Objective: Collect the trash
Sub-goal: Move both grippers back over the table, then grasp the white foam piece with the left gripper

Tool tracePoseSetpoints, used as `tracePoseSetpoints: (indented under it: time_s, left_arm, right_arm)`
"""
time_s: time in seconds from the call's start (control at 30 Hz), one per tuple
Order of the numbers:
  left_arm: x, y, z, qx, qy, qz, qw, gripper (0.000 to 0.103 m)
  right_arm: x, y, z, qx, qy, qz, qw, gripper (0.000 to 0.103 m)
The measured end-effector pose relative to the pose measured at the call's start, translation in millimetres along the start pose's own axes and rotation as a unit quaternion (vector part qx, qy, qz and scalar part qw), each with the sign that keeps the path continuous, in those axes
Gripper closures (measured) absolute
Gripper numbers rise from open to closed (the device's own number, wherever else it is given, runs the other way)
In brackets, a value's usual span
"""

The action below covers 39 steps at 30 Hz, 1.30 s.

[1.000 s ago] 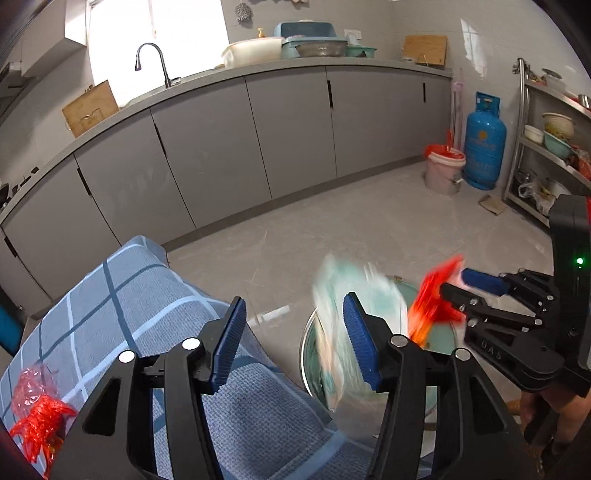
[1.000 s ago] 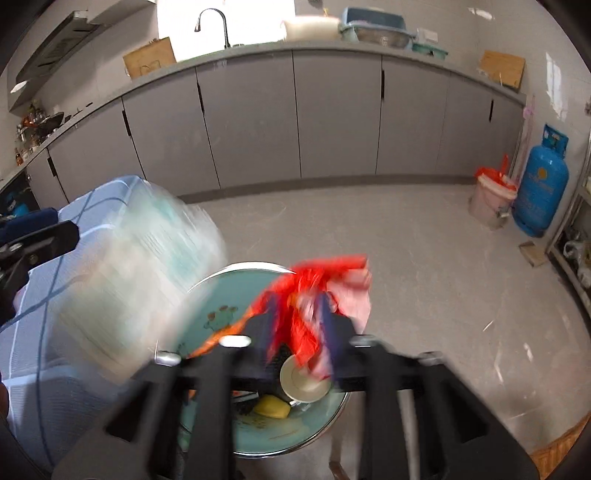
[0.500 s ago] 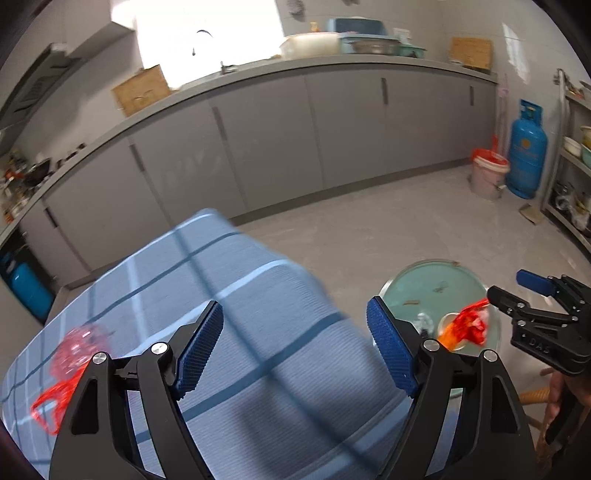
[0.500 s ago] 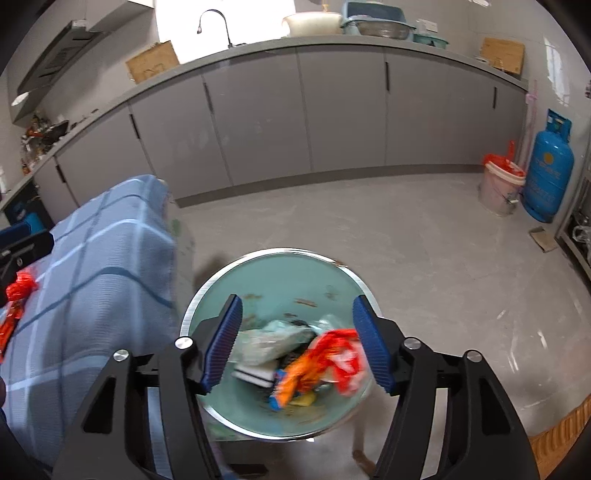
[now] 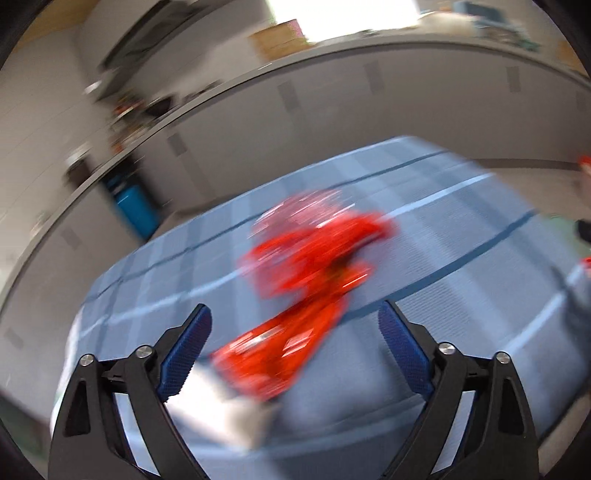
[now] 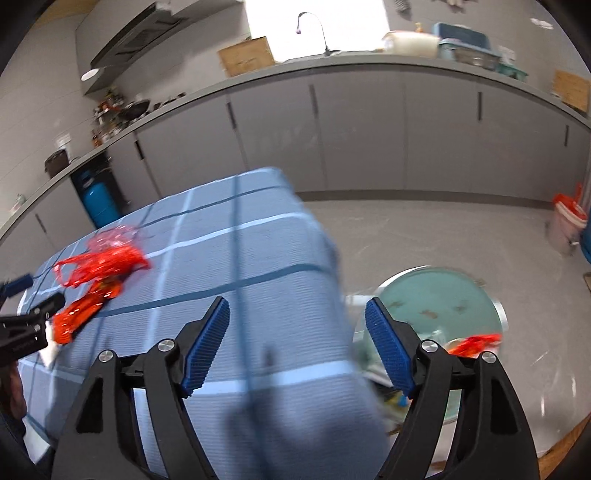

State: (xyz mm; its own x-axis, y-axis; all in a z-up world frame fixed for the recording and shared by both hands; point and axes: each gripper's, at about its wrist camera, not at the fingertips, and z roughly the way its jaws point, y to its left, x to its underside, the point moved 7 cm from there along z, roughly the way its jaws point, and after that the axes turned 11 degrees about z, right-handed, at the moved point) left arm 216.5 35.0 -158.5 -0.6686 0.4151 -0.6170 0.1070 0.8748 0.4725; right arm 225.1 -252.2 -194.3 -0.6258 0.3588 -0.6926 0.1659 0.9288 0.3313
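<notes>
A red plastic bag [image 5: 314,254] and a red wrapper [image 5: 273,354] lie on the blue checked tablecloth [image 5: 461,280], with a white scrap [image 5: 221,410] beside them. My left gripper [image 5: 295,354] is open and empty, hovering over the wrapper; this view is blurred. In the right wrist view the bag [image 6: 103,258] and wrapper [image 6: 81,314] lie far left, with the left gripper [image 6: 26,314] next to them. My right gripper [image 6: 297,350] is open and empty above the table's right edge. The green trash bin [image 6: 436,306] on the floor holds red trash [image 6: 476,341].
Grey kitchen cabinets [image 6: 351,129] run along the back wall under a counter with a sink tap [image 6: 314,26]. A blue gas cylinder [image 6: 98,199] stands behind the table. A white bucket [image 6: 565,221] stands on the floor at far right.
Both grippers let their trash fall into the bin and opened. Both then swung left, the left one over to the red bag and wrapper on the table.
</notes>
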Motion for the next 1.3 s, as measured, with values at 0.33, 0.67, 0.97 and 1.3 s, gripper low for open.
tracePoseSetpoints:
  time_s: [0.33,0.67,0.97,1.3]
  left_arm:
    - [80,85,40,-0.008,0.097,-0.130,0.9868,0.007]
    - [94,69,67,0.029,0.121,-0.138,0.9827,0.007]
    - [104,88,74,0.023,0.110,-0.111,0.9874,0.027]
    - [104,117,92,0.039,0.095,-0.116,0.9879,0.070]
  right_arm:
    - [34,131,19,-0.039,0.029,-0.070,0.996,0.013]
    - [55,166,33,-0.039,0.051,-0.095,0.993,0.009]
    - [64,204,63,-0.026,0.067,-0.090,0.993,0.007]
    - [78,258,99,0.002,0.082,-0.071,0.994,0.007]
